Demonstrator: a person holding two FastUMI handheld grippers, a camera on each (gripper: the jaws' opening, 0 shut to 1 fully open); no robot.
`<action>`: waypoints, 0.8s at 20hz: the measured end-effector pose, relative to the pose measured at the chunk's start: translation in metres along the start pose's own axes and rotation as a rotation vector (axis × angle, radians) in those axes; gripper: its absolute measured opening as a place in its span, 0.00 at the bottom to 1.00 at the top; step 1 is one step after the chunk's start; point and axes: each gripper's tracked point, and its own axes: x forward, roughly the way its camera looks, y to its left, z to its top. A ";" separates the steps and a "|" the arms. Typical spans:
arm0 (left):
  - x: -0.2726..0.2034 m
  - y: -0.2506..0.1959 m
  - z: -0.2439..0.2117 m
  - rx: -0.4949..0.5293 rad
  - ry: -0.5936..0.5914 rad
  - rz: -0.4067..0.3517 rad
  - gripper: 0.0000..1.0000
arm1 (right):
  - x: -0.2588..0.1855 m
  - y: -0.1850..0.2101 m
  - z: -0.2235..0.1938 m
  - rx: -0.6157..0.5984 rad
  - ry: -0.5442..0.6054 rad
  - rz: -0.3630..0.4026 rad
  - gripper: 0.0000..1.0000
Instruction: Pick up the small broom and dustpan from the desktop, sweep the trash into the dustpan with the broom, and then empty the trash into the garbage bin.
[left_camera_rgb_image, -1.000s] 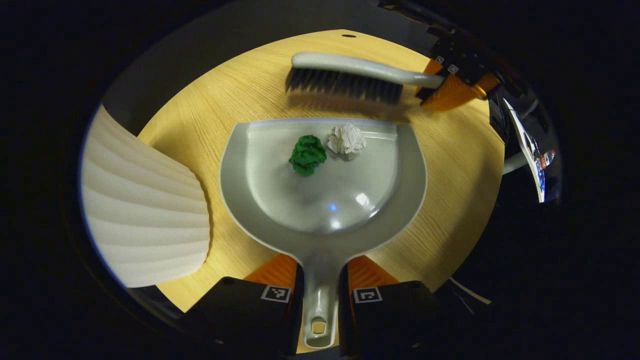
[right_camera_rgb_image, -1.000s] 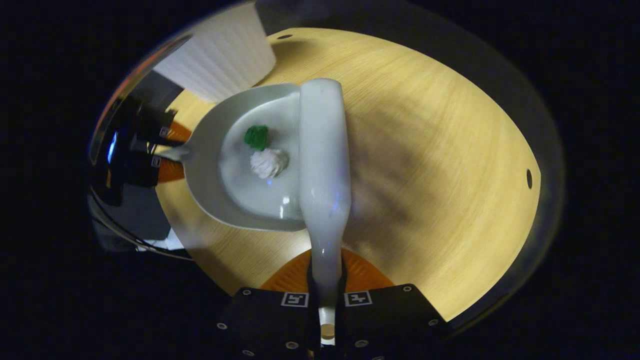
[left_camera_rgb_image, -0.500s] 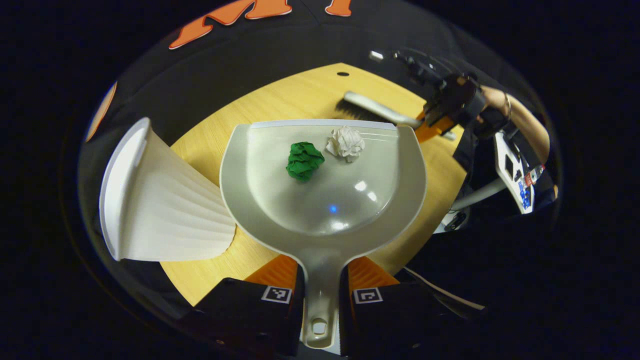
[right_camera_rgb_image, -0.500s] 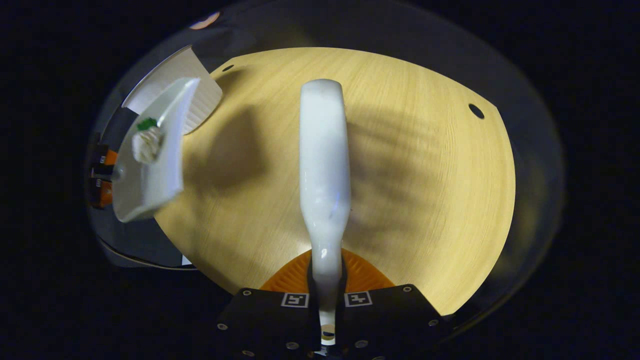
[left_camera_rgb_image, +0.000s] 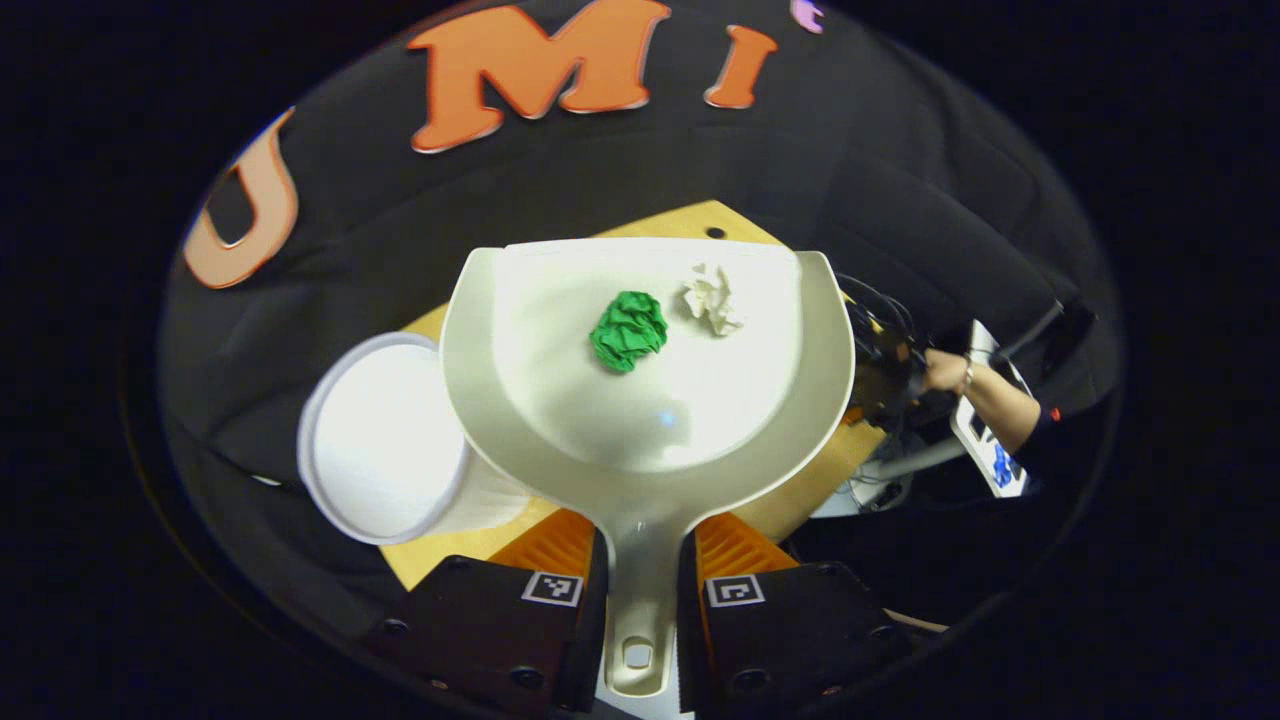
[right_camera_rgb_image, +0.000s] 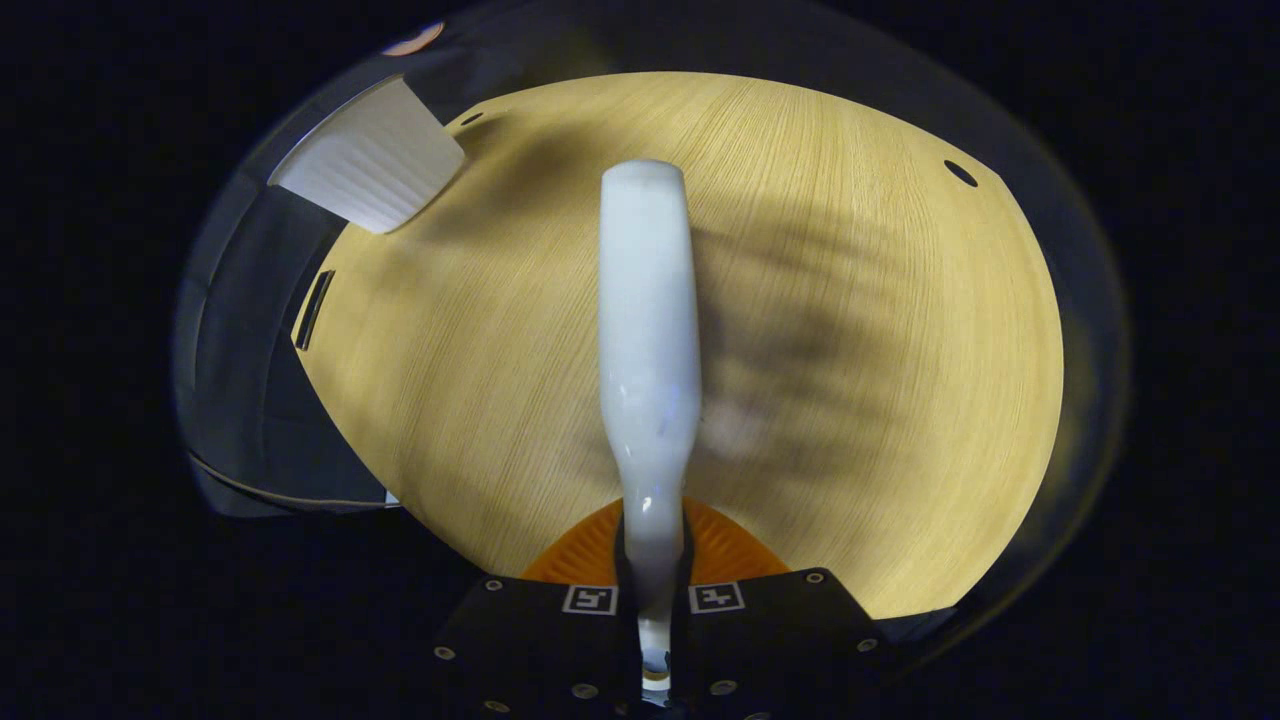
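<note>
A: What has the left claw (left_camera_rgb_image: 640, 560) got?

B: Its two fingers are clamped on the narrow handle of the pale grey plastic dustpan (left_camera_rgb_image: 650, 420). In the left gripper view the pan is held out ahead of the claw, raised off the light wooden round table (left_camera_rgb_image: 800, 495), with its wide front lip pointing away toward the booth's black cloth wall.

A: And the trash?

B: Both pieces lie inside the pan near the front lip: a crumpled green paper ball (left_camera_rgb_image: 628, 331) and, just beside it to the right, a crumpled white paper ball (left_camera_rgb_image: 713, 300). They sit close, though I cannot tell whether they touch.

A: Where is the bin?

B: The white ribbed plastic garbage bin (left_camera_rgb_image: 385, 450) sits below and to the left of the pan in that view, its round open mouth facing up, the pan's left edge overlapping its rim. In the right gripper view its ribbed side (right_camera_rgb_image: 375, 165) shows at the table's far left edge.

A: The right claw (right_camera_rgb_image: 652, 590)?

B: Closed on the slim handle of the small white-backed broom (right_camera_rgb_image: 648, 330), which runs straight forward from the fingers above the table (right_camera_rgb_image: 880, 350). The bristles are hidden under the broom's back. A soft shadow falls on the wood to its right.

A: Anything else?

B: At the right of the left gripper view, a person's hand (left_camera_rgb_image: 945, 372) and dark sleeve, well away from the pan.
</note>
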 end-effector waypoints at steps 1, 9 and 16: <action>-0.011 0.027 0.000 -0.027 -0.009 0.057 0.31 | 0.000 0.002 0.001 0.010 -0.012 0.011 0.11; -0.038 0.209 -0.057 0.031 0.306 0.543 0.31 | 0.003 0.005 -0.002 -0.002 -0.026 0.028 0.11; -0.032 0.265 -0.058 0.404 0.506 0.756 0.30 | 0.003 0.007 -0.002 0.013 -0.032 0.024 0.11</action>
